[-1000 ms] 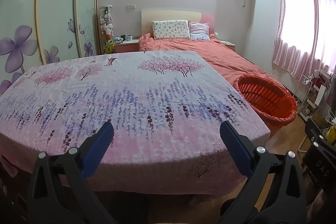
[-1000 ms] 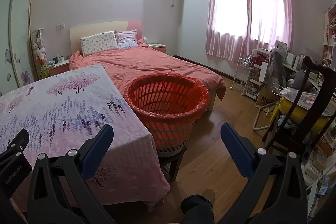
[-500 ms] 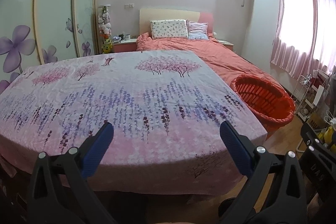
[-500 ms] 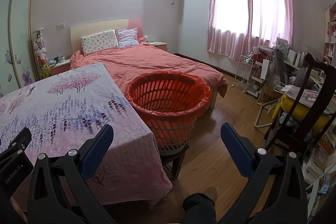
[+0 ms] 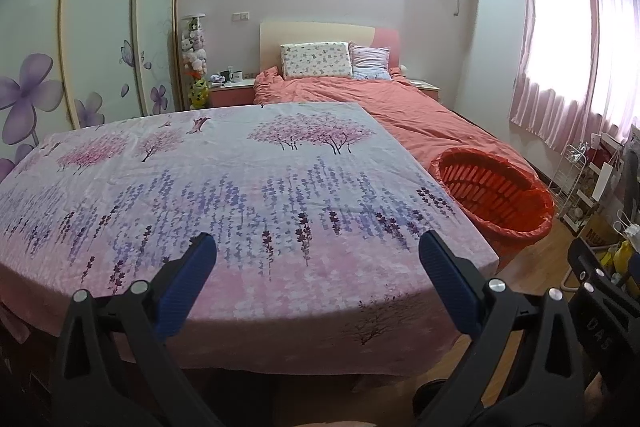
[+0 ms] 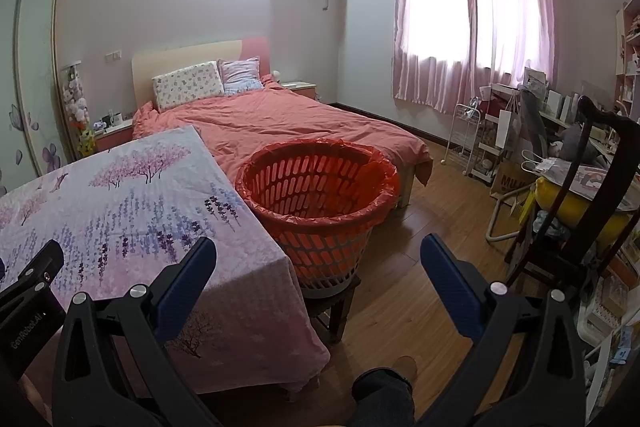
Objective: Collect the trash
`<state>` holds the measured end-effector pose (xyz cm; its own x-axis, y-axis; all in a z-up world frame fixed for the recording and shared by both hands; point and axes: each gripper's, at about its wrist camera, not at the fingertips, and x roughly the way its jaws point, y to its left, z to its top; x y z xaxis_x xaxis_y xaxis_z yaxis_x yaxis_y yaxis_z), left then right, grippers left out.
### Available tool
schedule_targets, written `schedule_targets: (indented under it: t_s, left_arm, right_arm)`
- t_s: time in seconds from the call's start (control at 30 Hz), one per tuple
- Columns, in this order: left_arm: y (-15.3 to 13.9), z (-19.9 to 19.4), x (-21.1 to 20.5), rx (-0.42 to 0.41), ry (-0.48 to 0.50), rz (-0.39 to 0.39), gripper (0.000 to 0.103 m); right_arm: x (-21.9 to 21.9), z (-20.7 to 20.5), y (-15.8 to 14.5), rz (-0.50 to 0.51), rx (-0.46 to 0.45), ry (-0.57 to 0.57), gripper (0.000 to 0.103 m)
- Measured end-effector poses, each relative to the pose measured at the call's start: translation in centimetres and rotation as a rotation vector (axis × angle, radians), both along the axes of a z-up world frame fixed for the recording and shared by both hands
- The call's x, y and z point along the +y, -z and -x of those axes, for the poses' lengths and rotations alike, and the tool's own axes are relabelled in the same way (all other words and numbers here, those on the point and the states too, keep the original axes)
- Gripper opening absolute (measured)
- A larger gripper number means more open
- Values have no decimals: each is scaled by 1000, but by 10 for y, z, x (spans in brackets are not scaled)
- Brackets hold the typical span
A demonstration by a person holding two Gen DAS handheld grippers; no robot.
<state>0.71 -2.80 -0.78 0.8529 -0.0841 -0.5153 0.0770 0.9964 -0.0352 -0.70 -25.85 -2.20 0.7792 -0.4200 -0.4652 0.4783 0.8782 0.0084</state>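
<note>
Right beside the table's corner: orange basket point(image 6: 320, 203) lined with a red bag, sitting on a small dark stool point(image 6: 334, 301).

Basket looks empty from what I can see, and it's pretty much touching the draped edge of the floral tablecloth point(image 5: 224, 195). Left gripper point(image 5: 314, 269) hangs over the near edge of that cloth, blue fingers spread wide with nothing between them. Right gripper point(image 6: 318, 273) is wide apart too, holding nothing, pointed at the basket and wood floor point(image 6: 404, 279). Behind the basket is a bed with a salmon duvet point(image 6: 296, 123), pink curtains point(image 6: 472, 11) further right.
</note>
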Motion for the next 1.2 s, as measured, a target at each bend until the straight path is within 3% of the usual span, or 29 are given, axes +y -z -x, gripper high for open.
schedule_targets:
  t_s: [1.2]
  left_arm:
    - [1, -3, -2, 0, -12, -5, 99]
  right_arm:
    - [-3, 1, -4, -2, -16, 2, 101]
